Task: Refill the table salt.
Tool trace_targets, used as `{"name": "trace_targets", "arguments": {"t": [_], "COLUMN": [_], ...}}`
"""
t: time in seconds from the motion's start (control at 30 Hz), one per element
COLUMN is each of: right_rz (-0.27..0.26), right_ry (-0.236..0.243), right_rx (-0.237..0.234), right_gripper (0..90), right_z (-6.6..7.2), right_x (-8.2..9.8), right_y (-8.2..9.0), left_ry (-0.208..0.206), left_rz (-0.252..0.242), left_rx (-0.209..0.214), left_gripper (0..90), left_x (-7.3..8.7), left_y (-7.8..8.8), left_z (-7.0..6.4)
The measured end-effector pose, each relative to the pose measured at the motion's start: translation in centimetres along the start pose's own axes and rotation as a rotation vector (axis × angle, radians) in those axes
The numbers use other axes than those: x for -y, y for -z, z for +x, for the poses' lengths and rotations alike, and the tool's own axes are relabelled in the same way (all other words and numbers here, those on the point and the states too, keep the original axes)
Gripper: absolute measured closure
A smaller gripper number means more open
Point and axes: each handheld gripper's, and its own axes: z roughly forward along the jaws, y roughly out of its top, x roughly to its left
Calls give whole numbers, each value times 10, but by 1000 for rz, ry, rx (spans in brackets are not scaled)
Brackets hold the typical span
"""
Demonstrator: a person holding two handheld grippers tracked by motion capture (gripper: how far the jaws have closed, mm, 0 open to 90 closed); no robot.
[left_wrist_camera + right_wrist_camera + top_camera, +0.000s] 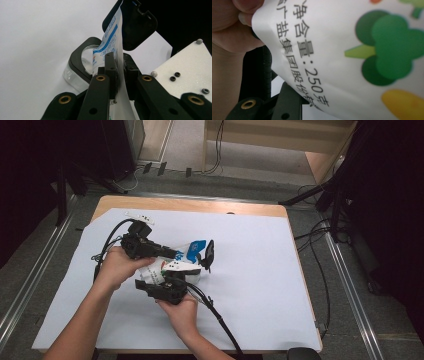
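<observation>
A white pouch (192, 249) with blue print hangs over the middle of the table, held up between the two hands. My left gripper (172, 253) reaches in from the left. In the left gripper view my left gripper (119, 65) is shut on the pouch's thin white edge (112, 37). Just beyond it stands a clear container (75, 72) with a black rim and a raised black flap lid (137, 25). My right gripper (169, 279) sits below the pouch. In the right gripper view the pouch's printed face (337, 50) covers its jaws, apart from one black jaw at the lower left.
White paper (260, 280) covers the wooden table (200, 205). A small white strip (140, 216) lies at the paper's far left. Cables (220, 317) trail from both grippers toward the near edge. Dark stands and floor cables surround the table.
</observation>
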Motion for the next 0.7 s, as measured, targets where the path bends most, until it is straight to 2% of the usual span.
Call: {"name": "trace_targets", "arguments": {"t": [0.3,0.43,0.7], "right_rz": [0,-3,-23], "right_ry": [21,19,23], "right_rx": [10,7,20], "right_gripper": [641,600,642], "right_z": [1,1,1], "right_x": [1,1,2], "right_y": [-1,-1,-1], "left_ry": [-10,-12,-16], "left_rz": [-3,-6,-5], "left_rx": [-19,-15,-14], "left_gripper": [876,880,883], "left_x": [0,0,0], "left_y": [0,2,1], "left_z": [-1,0,-2]}}
